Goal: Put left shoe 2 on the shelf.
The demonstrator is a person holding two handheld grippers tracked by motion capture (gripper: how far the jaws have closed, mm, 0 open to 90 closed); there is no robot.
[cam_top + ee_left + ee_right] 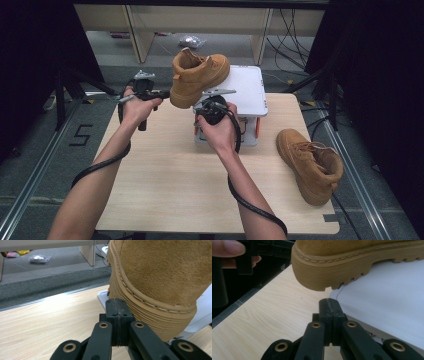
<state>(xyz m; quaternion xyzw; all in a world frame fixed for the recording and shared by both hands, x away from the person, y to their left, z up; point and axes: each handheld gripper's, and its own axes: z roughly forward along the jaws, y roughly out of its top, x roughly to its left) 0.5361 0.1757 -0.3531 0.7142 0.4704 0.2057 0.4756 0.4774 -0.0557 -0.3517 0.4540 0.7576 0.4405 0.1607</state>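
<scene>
On the near right part of the table (200, 185) a second tan boot (311, 164) lies on its side, well apart from both hands. At mid-table the right tool (212, 107) has its jaws pressed together and empty, below and just short of the sole of the tan boot (197, 75). The left tool (150, 94) is likewise closed and empty, beside the toe. The boot rests heel-down on the white platform (247, 90), with its toe overhanging the near-left edge.
</scene>
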